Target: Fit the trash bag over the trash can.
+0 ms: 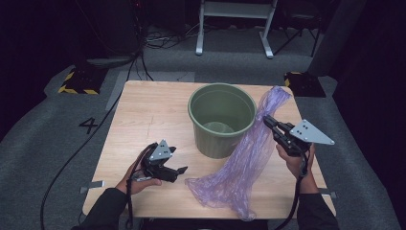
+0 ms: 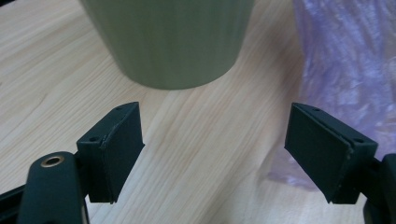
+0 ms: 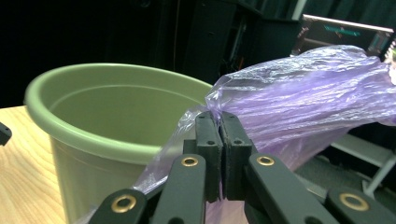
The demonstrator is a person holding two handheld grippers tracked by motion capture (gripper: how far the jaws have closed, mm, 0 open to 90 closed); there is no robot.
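Right claw (image 3: 222, 119) is clamped tight on a pinch of the purple plastic bag (image 1: 239, 163), jaws fully together w/ film bunched between the pads. I hold it high, just beside the rim of the green bin (image 1: 221, 117), so the film hangs free and I can find its mouth; one end flares up past the claw toward the far desk edge, the rest drapes down the bin's right side and pools crumpled on the desk (image 1: 143, 110) near my edge.

Left claw (image 1: 179, 171) is released, jaws wide apart w/ nothing between them. I keep it low over the bare wood, pointed at the bin's base and the bag's lower folds. In the left claw view the bag edge sits just beside one jaw, not touching. That's on purpose, I reckon: it's free to grab a 2nd spot on the film so both claws can spread the opening.

Bin stands upright mid-desk, looks empty inside, bag not yet in it. My guess at the job: line the bin w/ the bag. Thin film is slippery and clingy, so one pinch alone likely won't open it.
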